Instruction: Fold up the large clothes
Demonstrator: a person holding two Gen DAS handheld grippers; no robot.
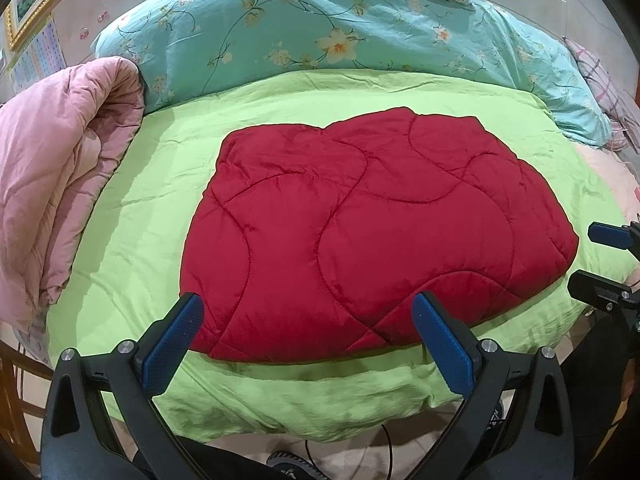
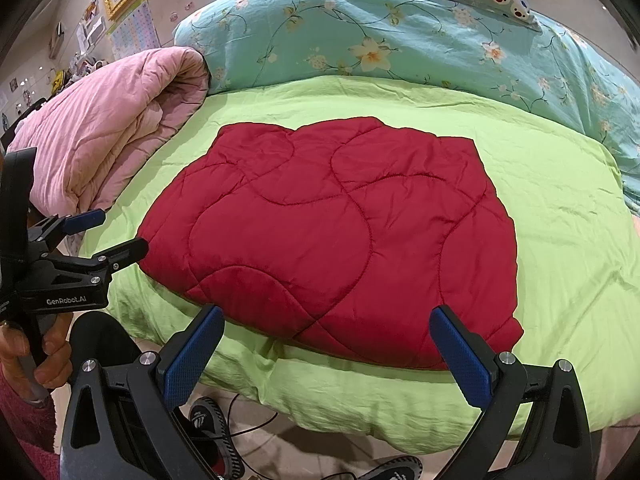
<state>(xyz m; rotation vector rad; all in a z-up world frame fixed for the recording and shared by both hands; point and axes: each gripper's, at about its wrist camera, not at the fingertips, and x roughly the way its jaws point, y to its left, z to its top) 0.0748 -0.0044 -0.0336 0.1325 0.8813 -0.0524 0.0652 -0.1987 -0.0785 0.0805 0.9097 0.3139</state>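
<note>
Both claws hang spread wide and empty at the near edge of the bed: the left claw (image 1: 306,320) has the red quilted jacket (image 1: 360,232) just ahead of its tips, and the right claw (image 2: 326,334) faces the same near hem (image 2: 360,344) from the other side. The jacket lies flat on the green sheet (image 2: 560,280) as a compact, already doubled block, with a pink quilt (image 1: 60,180) bunched well off to the left and a floral duvet (image 2: 400,40) beyond. I judge this the pause between folds, or close to the finish; a further fold would call for each claw to drop, pinch a near corner, and carry it toward the far edge.
</note>
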